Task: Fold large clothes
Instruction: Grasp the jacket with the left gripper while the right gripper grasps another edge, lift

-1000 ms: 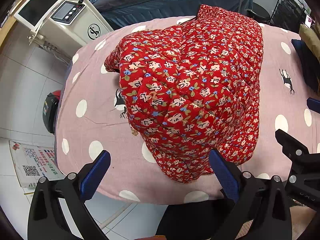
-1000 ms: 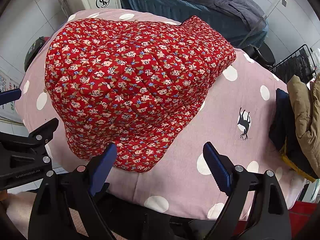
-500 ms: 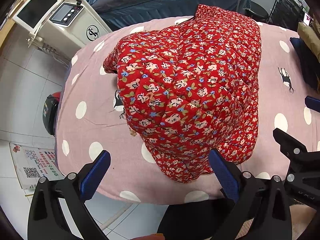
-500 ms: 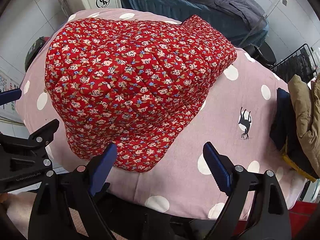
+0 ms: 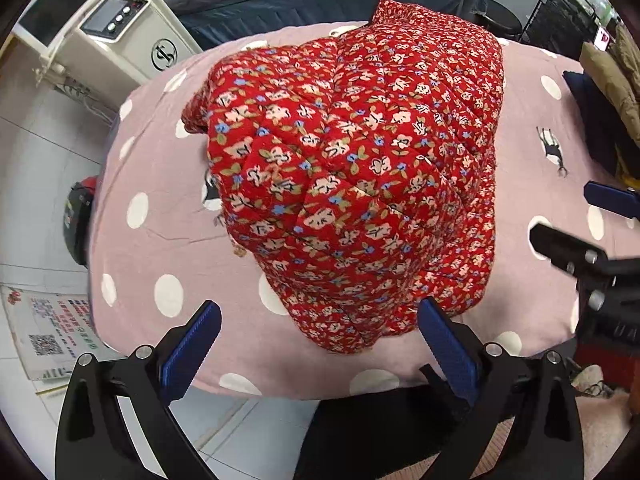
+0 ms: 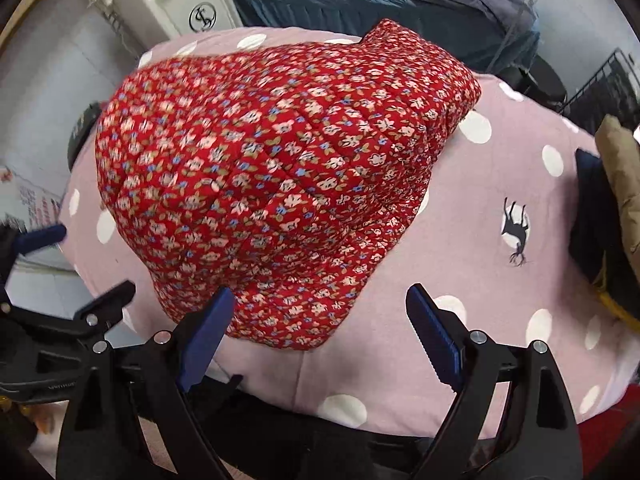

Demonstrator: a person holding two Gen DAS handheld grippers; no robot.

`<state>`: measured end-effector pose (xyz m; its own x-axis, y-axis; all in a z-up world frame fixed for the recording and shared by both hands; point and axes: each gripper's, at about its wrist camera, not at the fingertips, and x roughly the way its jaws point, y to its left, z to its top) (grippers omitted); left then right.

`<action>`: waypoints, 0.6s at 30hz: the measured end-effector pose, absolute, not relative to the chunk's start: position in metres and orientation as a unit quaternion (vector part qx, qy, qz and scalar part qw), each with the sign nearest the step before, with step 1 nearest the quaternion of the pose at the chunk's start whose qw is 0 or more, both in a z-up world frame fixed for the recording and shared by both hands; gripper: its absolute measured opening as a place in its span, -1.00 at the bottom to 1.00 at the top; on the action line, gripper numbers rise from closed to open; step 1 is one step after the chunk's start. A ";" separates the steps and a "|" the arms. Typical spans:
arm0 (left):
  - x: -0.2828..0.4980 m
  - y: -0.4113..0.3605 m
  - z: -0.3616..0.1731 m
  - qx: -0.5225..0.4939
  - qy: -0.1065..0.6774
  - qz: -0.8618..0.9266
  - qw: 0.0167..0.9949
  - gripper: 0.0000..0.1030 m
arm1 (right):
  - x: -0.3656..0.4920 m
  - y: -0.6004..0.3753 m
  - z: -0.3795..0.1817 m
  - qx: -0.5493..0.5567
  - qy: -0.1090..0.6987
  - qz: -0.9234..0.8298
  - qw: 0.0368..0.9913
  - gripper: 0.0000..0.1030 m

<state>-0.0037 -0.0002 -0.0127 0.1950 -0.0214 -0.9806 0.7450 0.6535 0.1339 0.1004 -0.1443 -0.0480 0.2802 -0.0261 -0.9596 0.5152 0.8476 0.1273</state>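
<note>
Both tools are hovering wide and empty, the left tool [image 5: 316, 336] and right tool [image 6: 320, 322] hanging over the red floral quilted garment [image 5: 360, 168] lying bundled on the polka-dot tabletop [image 5: 160, 240], seemingly between folds, needing a fresh hem grab.

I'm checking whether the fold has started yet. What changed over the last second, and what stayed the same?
Nothing was gripped or released. The right wrist view tilted and blurred a little. The red floral quilted garment lies bunched as before on the pink polka-dot cover. The left gripper and right gripper stay open and empty above its near edge.
</note>
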 end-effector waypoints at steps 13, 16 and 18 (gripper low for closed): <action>0.003 0.057 -0.073 0.322 0.543 -0.364 0.685 0.87 | 0.045 -0.229 -0.120 0.345 0.538 -0.166 0.751 0.69; -0.017 0.046 -0.099 0.368 0.525 -0.392 0.659 0.87 | 0.046 -0.232 -0.158 0.404 0.543 -0.120 0.726 0.69; -0.025 0.036 -0.114 0.390 0.503 -0.398 0.661 0.87 | 0.051 -0.228 -0.181 0.432 0.545 -0.090 0.713 0.69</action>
